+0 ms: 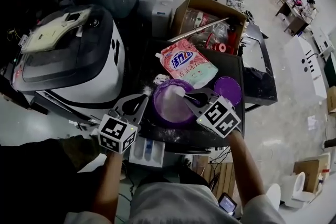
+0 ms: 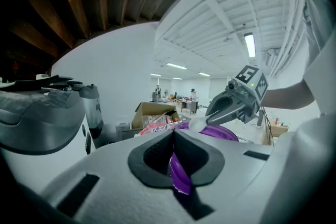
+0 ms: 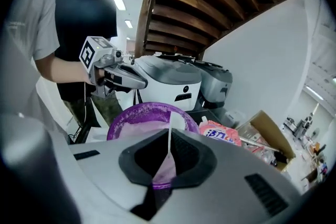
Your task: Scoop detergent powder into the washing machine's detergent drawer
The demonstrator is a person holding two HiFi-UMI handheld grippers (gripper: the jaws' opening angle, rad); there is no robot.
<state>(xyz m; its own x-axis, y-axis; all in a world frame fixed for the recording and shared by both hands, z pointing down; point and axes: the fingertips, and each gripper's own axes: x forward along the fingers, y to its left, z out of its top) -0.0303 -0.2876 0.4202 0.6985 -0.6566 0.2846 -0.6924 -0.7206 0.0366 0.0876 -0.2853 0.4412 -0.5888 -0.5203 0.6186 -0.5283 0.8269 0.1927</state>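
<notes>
The right gripper (image 1: 189, 98) has its fingers shut tight on the thin white handle of a scoop (image 3: 169, 140), and the scoop's long axis runs on from the fingers, leftward and slightly away from the person, with its head down in the white powder (image 1: 169, 99) of the purple bowl (image 1: 174, 124). The left gripper (image 1: 143, 104) is clamped on the bowl's left rim – the purple edge sits pinched between its fingers in the left gripper view – so the bowl looks steadied on the dark tabletop (image 1: 234, 67).

What the coming move turns on is where the target lies from the scoop. A white compartmented tray (image 1: 147, 151), which I take to be the detergent drawer, sits below the tabletop's near edge, toward the person and to the left of the bowl, just beneath the left gripper. The scoop is held by the far hand – to reach the drawer it would have to lift over the bowl's near rim and travel back toward the person and leftward, passing close by the left gripper, with the head kept level so powder does not spill. The washing machine (image 1: 73, 60) itself stands well off to the left, and the pink detergent bag (image 1: 188, 63) lies just behind the bowl
</notes>
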